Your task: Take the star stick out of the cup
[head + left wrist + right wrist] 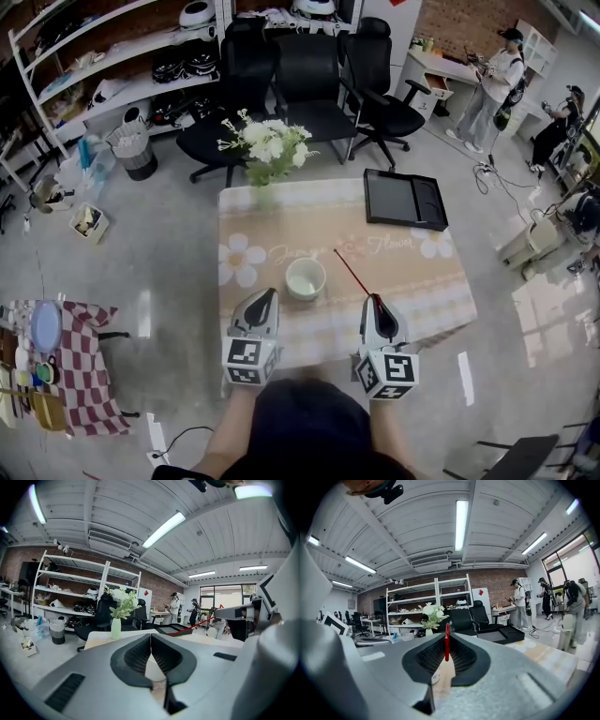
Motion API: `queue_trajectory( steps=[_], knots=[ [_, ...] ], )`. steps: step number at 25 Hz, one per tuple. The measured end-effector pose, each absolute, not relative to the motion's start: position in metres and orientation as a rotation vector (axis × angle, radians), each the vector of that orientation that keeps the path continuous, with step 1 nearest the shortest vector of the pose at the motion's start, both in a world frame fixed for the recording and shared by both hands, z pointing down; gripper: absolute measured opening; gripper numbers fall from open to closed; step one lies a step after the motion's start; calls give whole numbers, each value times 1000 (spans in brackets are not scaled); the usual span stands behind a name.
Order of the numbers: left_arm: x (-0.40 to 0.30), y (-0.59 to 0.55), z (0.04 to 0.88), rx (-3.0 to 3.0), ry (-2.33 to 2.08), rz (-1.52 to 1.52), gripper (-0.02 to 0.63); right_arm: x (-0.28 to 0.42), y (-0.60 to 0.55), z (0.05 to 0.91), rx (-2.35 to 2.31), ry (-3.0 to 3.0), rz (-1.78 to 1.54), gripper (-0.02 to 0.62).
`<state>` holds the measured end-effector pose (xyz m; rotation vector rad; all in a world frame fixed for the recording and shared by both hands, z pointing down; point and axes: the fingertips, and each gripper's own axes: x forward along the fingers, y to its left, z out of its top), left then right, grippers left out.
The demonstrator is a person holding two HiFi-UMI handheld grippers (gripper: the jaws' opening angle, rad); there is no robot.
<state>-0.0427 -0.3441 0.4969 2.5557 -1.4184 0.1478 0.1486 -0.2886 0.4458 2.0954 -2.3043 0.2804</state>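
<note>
The white cup (305, 278) stands upright on the table (281, 242), near its front edge, with nothing in it. My right gripper (376, 302) is to the cup's right, shut on the near end of the thin red star stick (353, 274). The stick slants up and away to the left, clear of the cup. In the right gripper view the stick (446, 642) stands between the closed pads. My left gripper (266, 299), just left of the cup, is shut on nothing (150, 641). From the left gripper view the stick (190, 629) shows as a red line at right.
A vase of white flowers (265, 150) stands at the table's far edge and a black tray (405, 199) lies at its far right corner. Office chairs (309, 84) crowd behind the table. People (492, 80) stand at the back right. A checked cloth with dishes (56, 361) lies at left.
</note>
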Motion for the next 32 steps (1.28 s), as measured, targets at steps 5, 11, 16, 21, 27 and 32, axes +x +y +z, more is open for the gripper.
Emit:
queue_trajectory(
  steps=[5,11,16,21,27,32],
  knots=[
    [-35,-347,500,2569,-1402,166,11,168,-286,458,2135,-2237,295,17],
    [-27,-350,502,2583,-1381,181,11,180,-286,473,2145,-2194,341,17],
    [-25,-348,508,2579,-1368,209,11,179,-285,492,2116,-2167,389,17],
    [-25,-347,511,2573,-1363,229,11,176,-284,506,2088,-2148,427,17],
    [-27,-344,517,2565,-1357,242,11,177,-283,517,2076,-2131,451,17],
    [-27,-343,523,2555,-1353,251,11,178,-283,521,2068,-2127,452,17]
  ],
)
